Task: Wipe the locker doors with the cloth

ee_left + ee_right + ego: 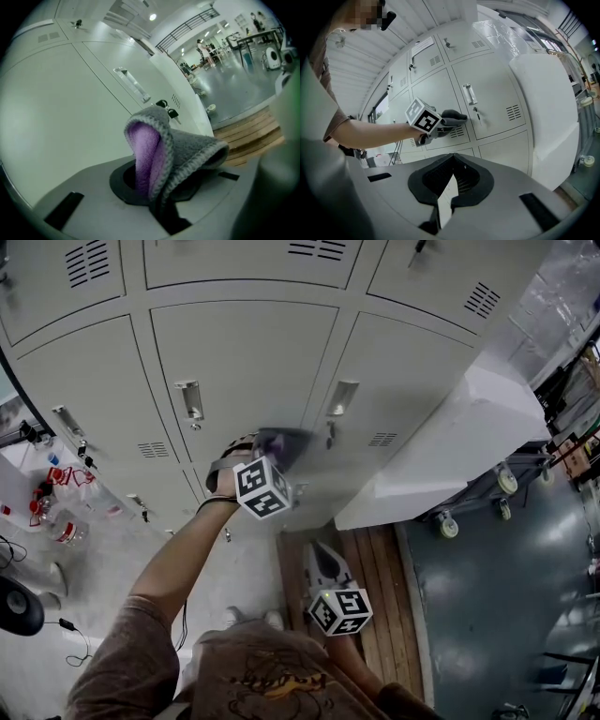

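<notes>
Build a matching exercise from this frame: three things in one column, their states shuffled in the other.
Things:
1. cloth
2. right gripper
3. keys

States:
A. hanging at a locker door
B. clamped in the left gripper
C. held low, jaws together, nothing in them

Pairs: 1-B, 2-C, 3-A

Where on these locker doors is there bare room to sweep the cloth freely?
Bare panel: the middle door above the cloth, right of the middle handle; the right door past the right handle. Crowded: keys hang beside the cloth.
</notes>
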### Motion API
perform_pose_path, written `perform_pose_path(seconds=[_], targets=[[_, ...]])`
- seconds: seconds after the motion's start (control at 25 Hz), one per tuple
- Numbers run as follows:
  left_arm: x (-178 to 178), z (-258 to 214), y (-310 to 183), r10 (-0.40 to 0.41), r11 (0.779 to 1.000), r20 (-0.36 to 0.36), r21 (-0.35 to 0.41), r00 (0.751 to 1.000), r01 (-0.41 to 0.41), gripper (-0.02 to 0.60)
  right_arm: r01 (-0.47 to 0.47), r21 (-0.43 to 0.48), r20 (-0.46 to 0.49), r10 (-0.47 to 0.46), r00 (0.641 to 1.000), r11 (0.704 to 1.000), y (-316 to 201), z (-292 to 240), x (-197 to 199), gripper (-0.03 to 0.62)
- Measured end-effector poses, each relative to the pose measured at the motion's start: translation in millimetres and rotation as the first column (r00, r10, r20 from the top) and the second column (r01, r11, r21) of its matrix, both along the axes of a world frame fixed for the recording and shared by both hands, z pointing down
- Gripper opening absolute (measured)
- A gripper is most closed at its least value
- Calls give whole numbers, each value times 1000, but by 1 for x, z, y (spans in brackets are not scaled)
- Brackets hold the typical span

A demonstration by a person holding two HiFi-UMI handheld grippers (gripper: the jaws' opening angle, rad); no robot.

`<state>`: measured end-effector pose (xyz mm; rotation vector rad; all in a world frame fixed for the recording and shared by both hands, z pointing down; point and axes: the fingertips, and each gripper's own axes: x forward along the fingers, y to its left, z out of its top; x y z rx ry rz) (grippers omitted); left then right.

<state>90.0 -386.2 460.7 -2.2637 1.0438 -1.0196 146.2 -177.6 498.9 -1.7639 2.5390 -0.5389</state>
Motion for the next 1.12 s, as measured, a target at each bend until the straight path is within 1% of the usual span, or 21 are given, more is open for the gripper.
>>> perform_pose_path(seconds=[0.24,0.56,0.96,1.12], targets=[[1,28,1,-8,999,10,-39,1000,8,38,0,-13,1,0,1000,1000,1,4,-1,-2],[-1,72,0,-25,994,26,-106,999,28,38,-35,-30,-5,35,999,999,6,9,11,-2],[-4,104,3,-29,984,43,-172,999,36,38,-55,-40,-9,55,998,998,12,11,18,-2],[-5,118,8,-18,978,67,-204,998,31,38,-53,-42,-11,53,999,998,13,11,17,-2]])
